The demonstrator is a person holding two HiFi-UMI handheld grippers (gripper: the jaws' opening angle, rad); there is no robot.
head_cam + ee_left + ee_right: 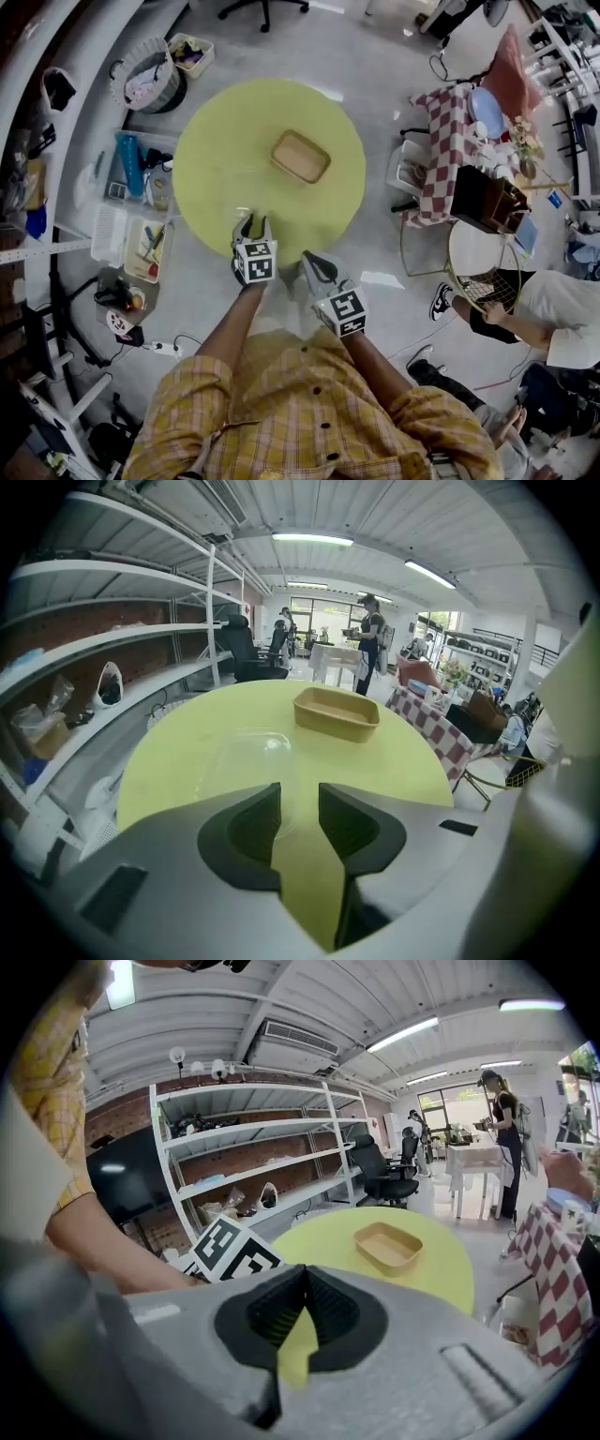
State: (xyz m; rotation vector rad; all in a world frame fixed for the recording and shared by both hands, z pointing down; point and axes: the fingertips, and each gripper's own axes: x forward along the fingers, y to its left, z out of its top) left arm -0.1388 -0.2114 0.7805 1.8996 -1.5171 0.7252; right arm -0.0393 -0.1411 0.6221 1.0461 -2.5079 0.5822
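Note:
A round yellow-green table (225, 159) carries a tan rectangular tray (300, 156) near its middle. My left gripper (253, 221) hovers over the table's near edge, jaws open with nothing between them. In the left gripper view a clear plastic lid (246, 761) lies on the table (187, 752) just beyond that gripper (300, 803), and the tray (336, 712) sits farther back. My right gripper (309, 261) hangs off the table's near edge, shut and empty. In the right gripper view, the right gripper (305, 1283) points at the tray (387, 1246), with the left gripper's marker cube (230, 1246) at its left.
Plastic bins (141, 178) and a laundry basket (145, 75) stand on the floor left of the table. A checked-cloth table (450, 141) and a small round table (478, 253) stand at the right, where a person (553, 309) sits. Shelving (112, 649) lines the left wall.

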